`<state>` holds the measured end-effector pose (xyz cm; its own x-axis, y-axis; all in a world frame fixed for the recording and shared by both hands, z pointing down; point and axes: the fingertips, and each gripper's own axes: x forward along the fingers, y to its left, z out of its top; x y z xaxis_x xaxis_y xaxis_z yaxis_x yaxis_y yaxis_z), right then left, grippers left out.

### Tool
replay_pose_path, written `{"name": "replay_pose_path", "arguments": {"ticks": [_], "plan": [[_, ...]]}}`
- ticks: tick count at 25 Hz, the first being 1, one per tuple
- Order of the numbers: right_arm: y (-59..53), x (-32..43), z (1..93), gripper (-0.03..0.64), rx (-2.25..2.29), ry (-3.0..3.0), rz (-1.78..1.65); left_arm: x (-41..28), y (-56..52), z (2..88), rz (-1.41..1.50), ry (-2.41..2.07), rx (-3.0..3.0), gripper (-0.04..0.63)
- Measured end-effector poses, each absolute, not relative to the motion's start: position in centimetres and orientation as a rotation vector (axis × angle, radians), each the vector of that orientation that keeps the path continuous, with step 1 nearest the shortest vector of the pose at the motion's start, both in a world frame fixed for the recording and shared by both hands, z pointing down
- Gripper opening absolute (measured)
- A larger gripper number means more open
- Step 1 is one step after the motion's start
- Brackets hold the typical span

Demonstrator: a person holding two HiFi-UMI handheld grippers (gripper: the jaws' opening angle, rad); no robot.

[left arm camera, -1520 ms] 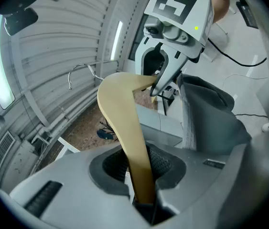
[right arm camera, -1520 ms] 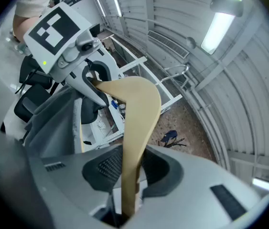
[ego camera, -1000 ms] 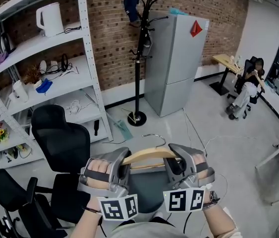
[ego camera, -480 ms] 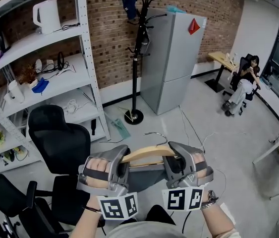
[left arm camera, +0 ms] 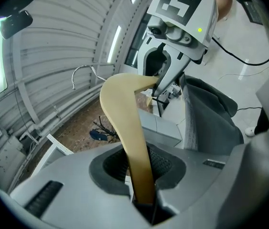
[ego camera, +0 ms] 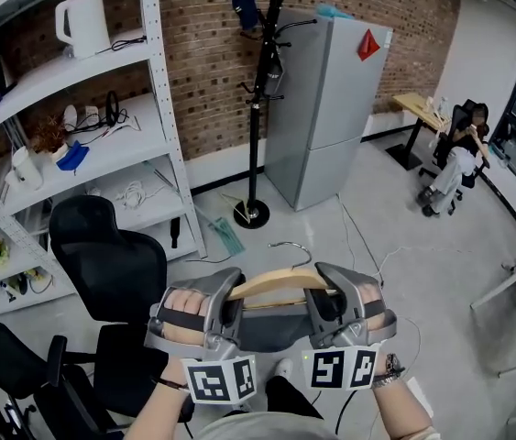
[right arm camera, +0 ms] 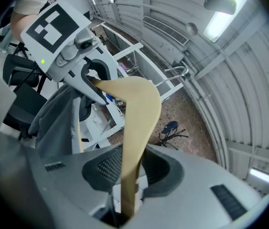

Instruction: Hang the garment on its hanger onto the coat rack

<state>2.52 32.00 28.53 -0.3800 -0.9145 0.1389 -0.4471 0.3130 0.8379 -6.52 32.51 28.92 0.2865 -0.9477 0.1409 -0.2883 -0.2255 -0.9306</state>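
Head view: the left gripper [ego camera: 228,302] and right gripper [ego camera: 318,302] each squeeze one end of the wooden hanger [ego camera: 280,280]. This keeps the grey garment [ego camera: 271,330] level. The coat rack [ego camera: 256,126] stands far ahead.

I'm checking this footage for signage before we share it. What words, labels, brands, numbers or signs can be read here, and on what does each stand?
No word or number can be read.
Red diamond sticker on the grey fridge: any print is too small to read.
Marker cubes on the left claw and right claw: black-and-white square patterns, not letters.
Wooden hanger: no print shows.
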Motion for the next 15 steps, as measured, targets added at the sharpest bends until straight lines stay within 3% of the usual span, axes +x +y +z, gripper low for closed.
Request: {"name": "replay_pose_path", "arguments": {"ticks": [15], "plan": [[19.5,6.3,29.4,0.104,1.086,-2.053,-0.989,-2.6,21.0,29.8,-1.060,1.228,-1.670,0.067]]}}
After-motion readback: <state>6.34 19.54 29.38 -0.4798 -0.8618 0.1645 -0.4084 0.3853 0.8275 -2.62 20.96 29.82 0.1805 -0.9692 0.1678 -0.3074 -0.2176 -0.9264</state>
